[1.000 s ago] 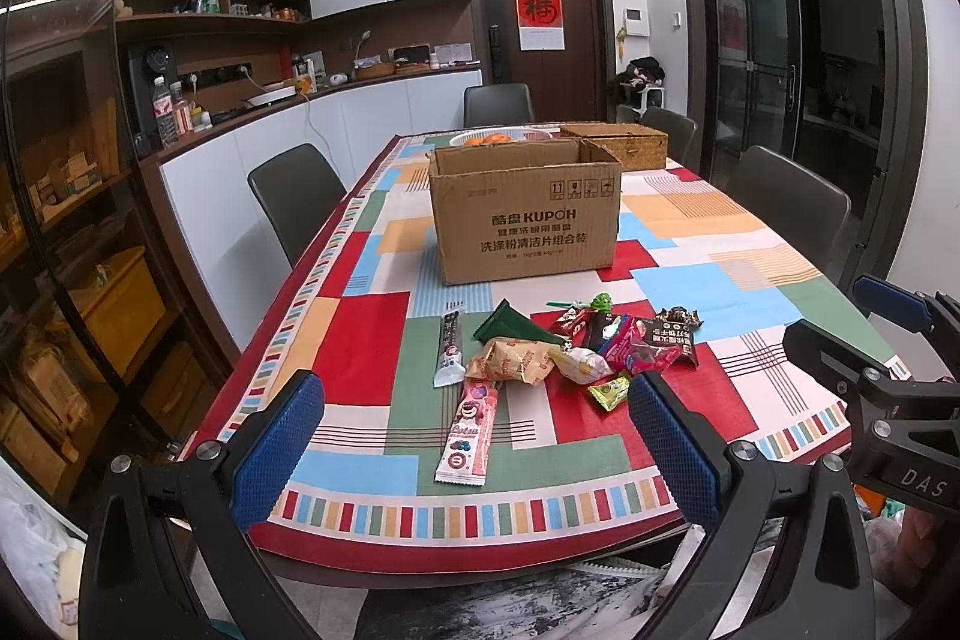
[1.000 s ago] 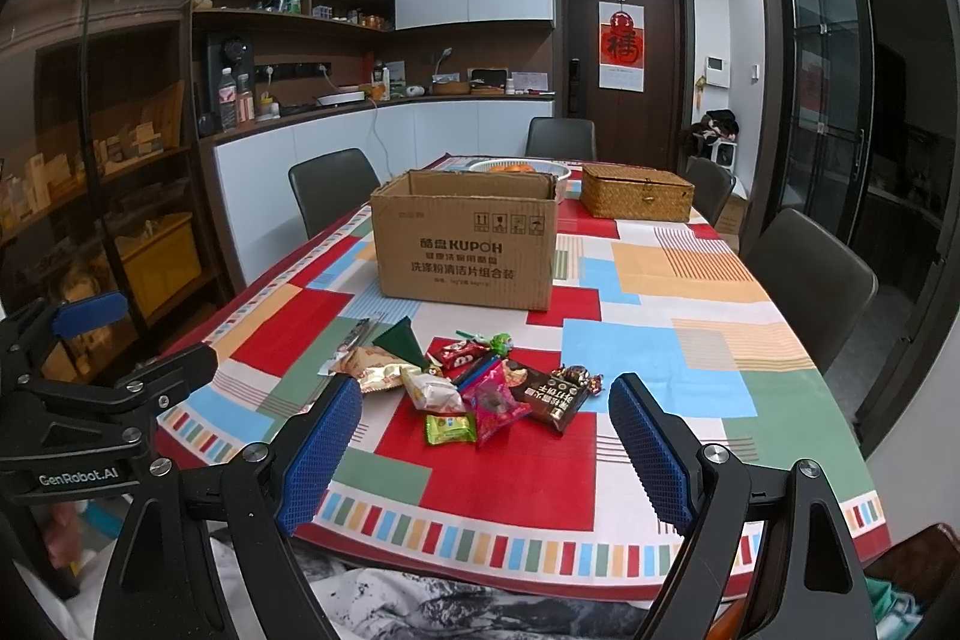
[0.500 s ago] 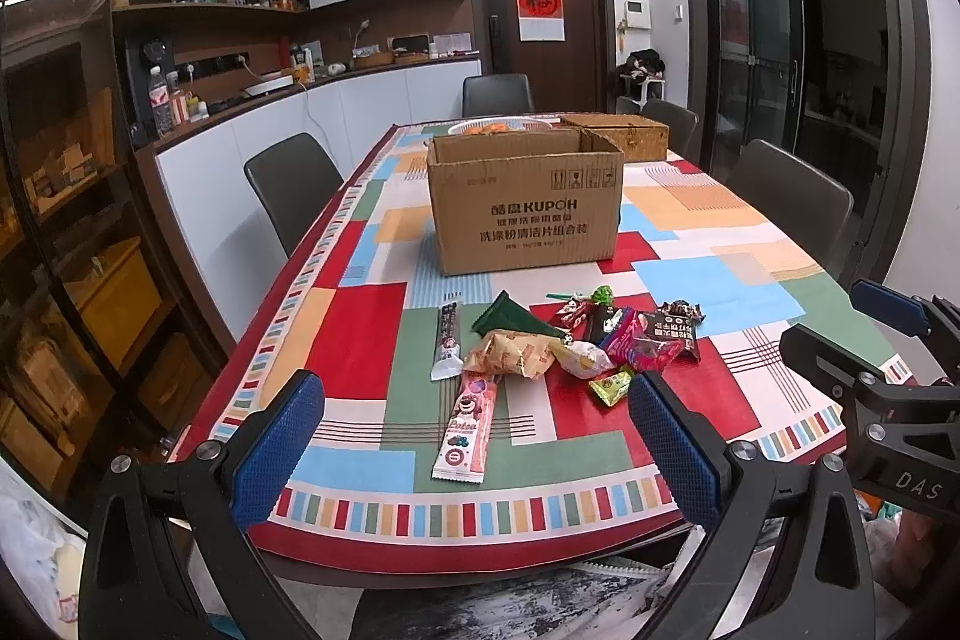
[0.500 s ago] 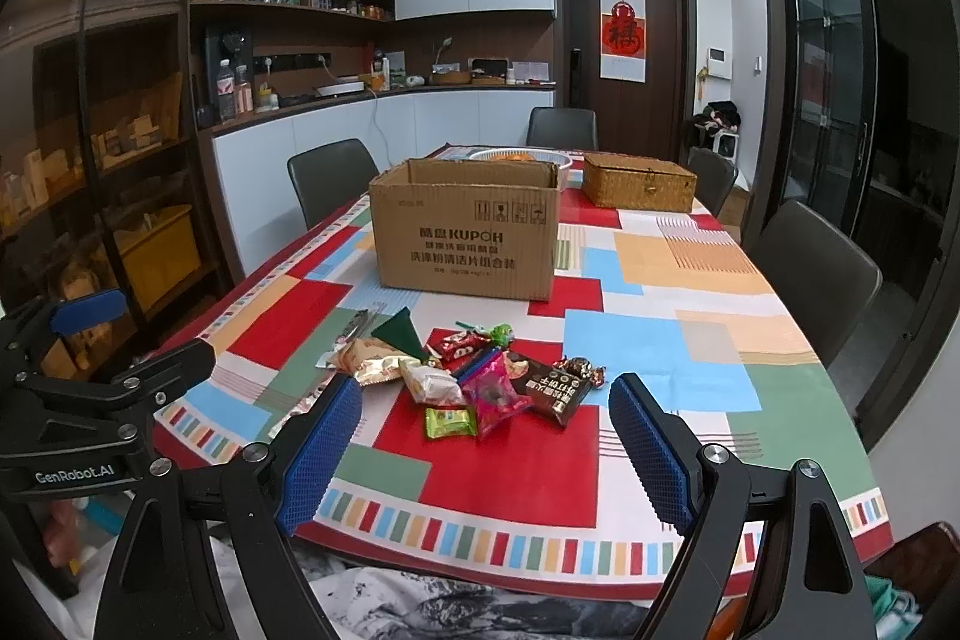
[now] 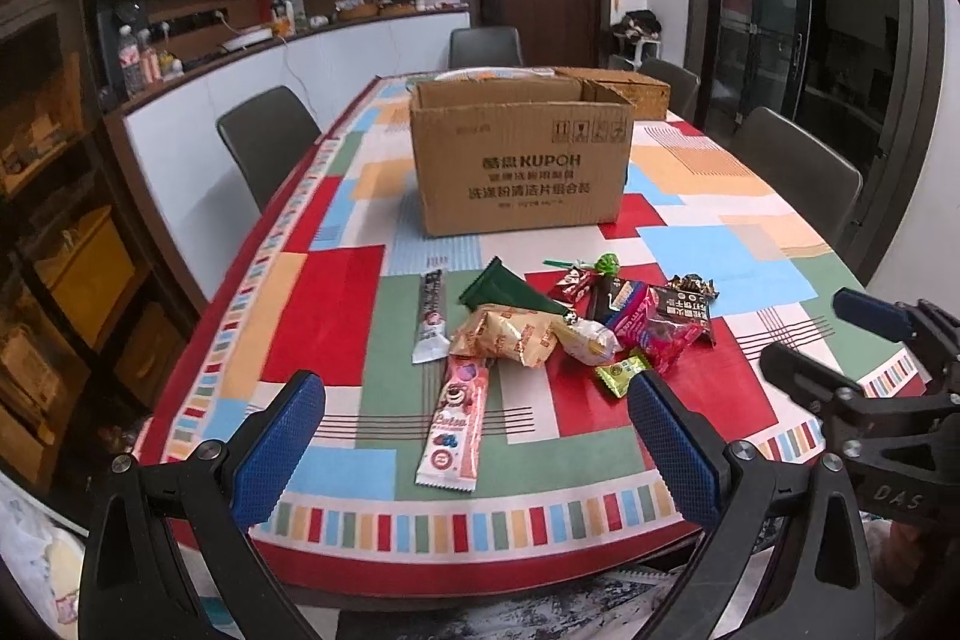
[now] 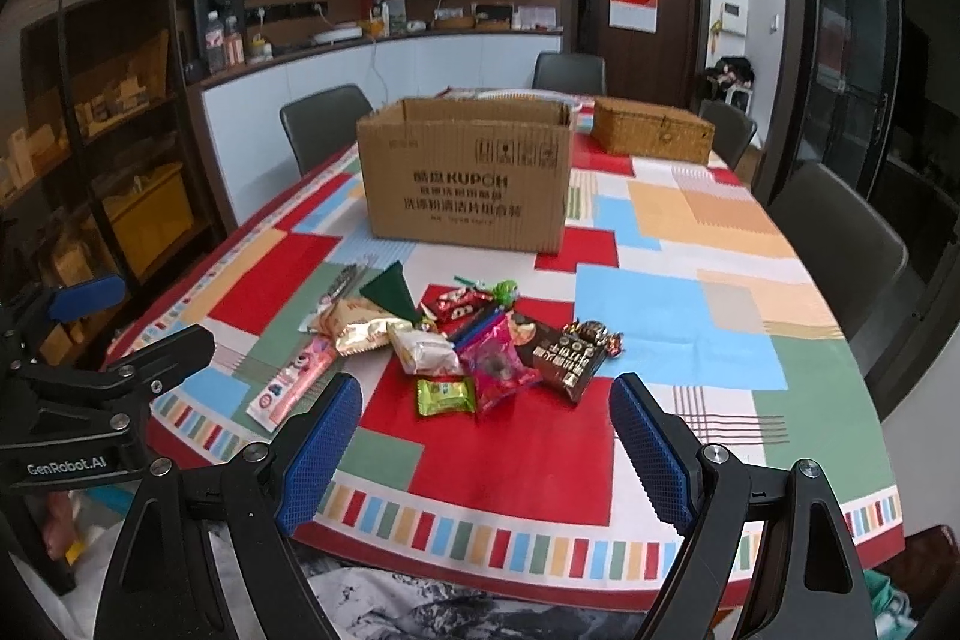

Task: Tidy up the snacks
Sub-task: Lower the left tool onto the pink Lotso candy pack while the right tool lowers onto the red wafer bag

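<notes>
A pile of snack packets (image 5: 570,322) (image 6: 456,340) lies on the patchwork tablecloth near the front edge. It holds a pink stick pack (image 5: 459,424), a gold bag (image 5: 510,334), a green cone (image 5: 504,289), a pink packet (image 6: 495,370) and a dark packet (image 6: 567,355). An open cardboard box (image 5: 519,160) (image 6: 468,178) stands behind the pile. My left gripper (image 5: 474,442) is open and empty over the table's front edge. My right gripper (image 6: 486,448) is open and empty to its right, also short of the pile.
A wicker basket (image 6: 654,136) and a white dish (image 5: 492,73) sit behind the box. Dark chairs (image 5: 267,142) (image 6: 840,244) line both long sides. Shelving and a counter run along the left wall. The table (image 6: 750,400) stretches far back.
Both grippers have moved forward toward the table, so the snack pile and box look nearer and larger. Both stay open. Nothing on the table has moved.
</notes>
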